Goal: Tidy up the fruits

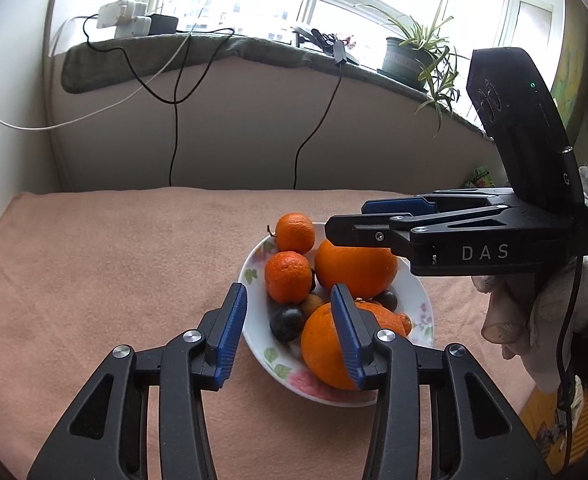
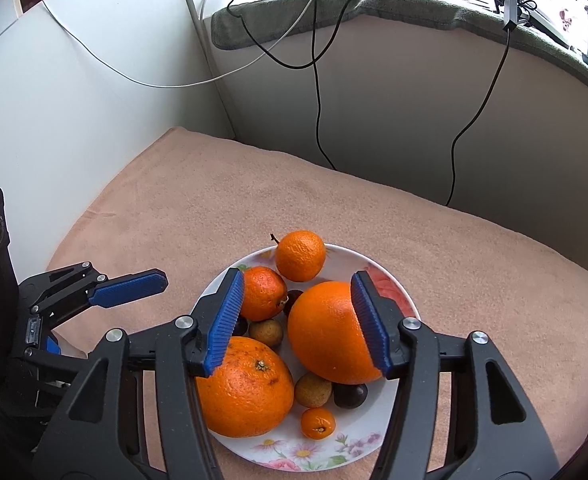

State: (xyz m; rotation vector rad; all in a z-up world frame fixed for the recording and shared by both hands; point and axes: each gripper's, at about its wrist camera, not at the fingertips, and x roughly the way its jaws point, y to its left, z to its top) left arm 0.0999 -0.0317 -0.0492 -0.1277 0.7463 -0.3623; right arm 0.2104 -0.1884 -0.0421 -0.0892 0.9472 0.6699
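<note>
Reading each camera in turn, we set out the step as we judge it.

Left wrist view, left gripper (image 1: 290,328): our jaws stand apart with nothing clamped, hovering over the near-left rim of the plate (image 1: 254,264).
Left wrist view, fruit: all of it sits on the plate, on the towel (image 1: 114,260): near orange (image 1: 325,352), far orange (image 1: 353,268), two tangerines (image 1: 288,276), a dark plum (image 1: 286,322).
Left wrist view, right gripper (image 1: 345,220): it reaches in from the right, above the far orange; a gloved hand (image 1: 533,320) carries it.

Right wrist view, right gripper (image 2: 297,320): our jaws are apart, empty, looking down on the plate (image 2: 373,432).
Right wrist view, fruit: two oranges (image 2: 325,332), two tangerines (image 2: 299,256), two longans (image 2: 313,390), a plum (image 2: 350,395) and a kumquat (image 2: 317,423) crowd together.
Right wrist view, left gripper (image 2: 134,284): it hangs beside the plate's left edge.

Step, as we judge it: choosing the next fruit to lift or nudge.
Doing it well: we work one gripper at a time so the tools do not collide, centre the pads on a fruit's widest part, and close gently, since round fruit rolls and neighbours may shift.
</note>
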